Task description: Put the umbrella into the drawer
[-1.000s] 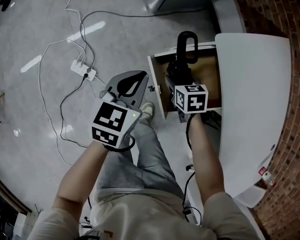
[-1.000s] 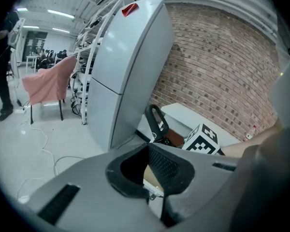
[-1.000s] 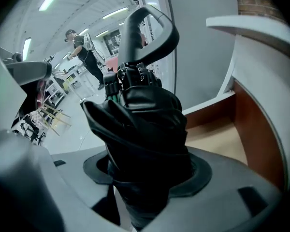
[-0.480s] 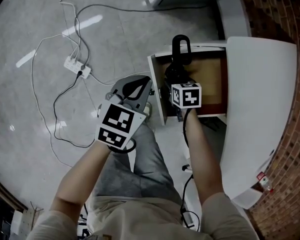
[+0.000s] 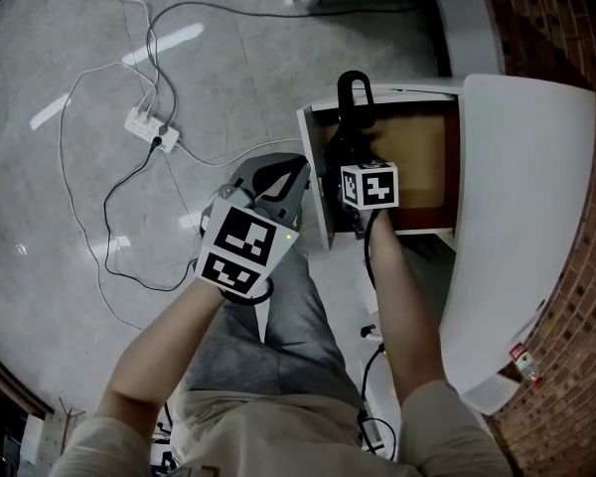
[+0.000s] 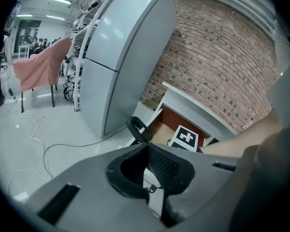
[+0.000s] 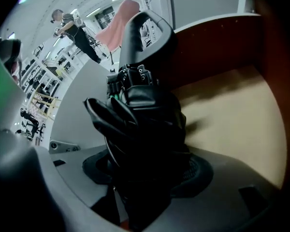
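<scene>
A folded black umbrella (image 5: 352,92) with a loop handle stands steeply in the open white drawer (image 5: 316,182), its handle sticking out over the far rim. My right gripper (image 5: 354,155) points almost straight down into the drawer and is shut on the umbrella (image 7: 140,115). The drawer's tan bottom (image 7: 232,115) lies under it. My left gripper (image 5: 298,161) hovers just left of the drawer front, jaws shut with nothing between them. From the left gripper (image 6: 146,146), the umbrella handle (image 6: 137,128) rises past the jaw tips.
A white cabinet top (image 5: 517,217) overhangs the drawer on the right, with a brick wall (image 5: 566,28) beyond it. A power strip (image 5: 151,132) and cables lie on the grey floor at left. A grey refrigerator (image 6: 121,57) stands behind the drawer. The person's leg (image 5: 298,306) is below the grippers.
Both grippers have sunk. The right one has carried the umbrella lower into the drawer, and the left has come closer to the drawer front.
</scene>
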Available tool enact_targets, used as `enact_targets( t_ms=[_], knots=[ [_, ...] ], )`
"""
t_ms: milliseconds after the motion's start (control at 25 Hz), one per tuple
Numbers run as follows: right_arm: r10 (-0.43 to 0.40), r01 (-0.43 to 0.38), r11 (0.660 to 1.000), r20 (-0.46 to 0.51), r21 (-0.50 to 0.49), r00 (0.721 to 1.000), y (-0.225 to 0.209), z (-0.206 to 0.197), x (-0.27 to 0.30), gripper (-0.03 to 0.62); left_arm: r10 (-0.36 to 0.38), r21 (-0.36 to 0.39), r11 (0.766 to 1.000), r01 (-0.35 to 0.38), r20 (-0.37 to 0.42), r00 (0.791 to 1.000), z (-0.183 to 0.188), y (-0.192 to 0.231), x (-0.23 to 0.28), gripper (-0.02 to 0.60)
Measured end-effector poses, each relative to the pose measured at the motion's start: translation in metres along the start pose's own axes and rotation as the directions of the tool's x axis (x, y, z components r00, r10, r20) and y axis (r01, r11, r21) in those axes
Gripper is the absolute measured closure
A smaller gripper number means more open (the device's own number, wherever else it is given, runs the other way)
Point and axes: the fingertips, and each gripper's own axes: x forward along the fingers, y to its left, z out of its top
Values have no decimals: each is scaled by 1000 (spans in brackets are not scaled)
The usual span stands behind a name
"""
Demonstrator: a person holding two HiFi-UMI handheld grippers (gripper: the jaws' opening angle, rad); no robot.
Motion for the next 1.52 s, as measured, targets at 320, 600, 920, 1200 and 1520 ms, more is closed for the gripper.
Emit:
enact_targets(
  t_ms=[320, 600, 920, 1200, 1520],
  knots=[
    [-41, 42, 999, -20, 26, 999, -3, -1, -6, 287, -12, 17, 1000, 12, -20, 1000, 2, -11, -11, 574],
    [-52, 51, 996, 15, 74, 999, 11, 6, -40, 250, 5, 5, 1000, -5, -17, 1000, 16, -14, -40, 574],
    [-66, 52, 993, 128, 105, 990, 25, 39, -124, 250, 39, 15, 999, -39, 22, 999, 58, -29, -90, 574],
    [-28, 9, 997, 257, 74, 966, 58, 79, -219, 256, 72, 24, 997, -74, 79, 994, 107, -45, -142, 574],
    [-47, 33, 999, 449, 40, 892, 95, 128, -343, 380, 97, 97, 989, -114, 172, 980, 170, -63, -203, 574]
  ],
)
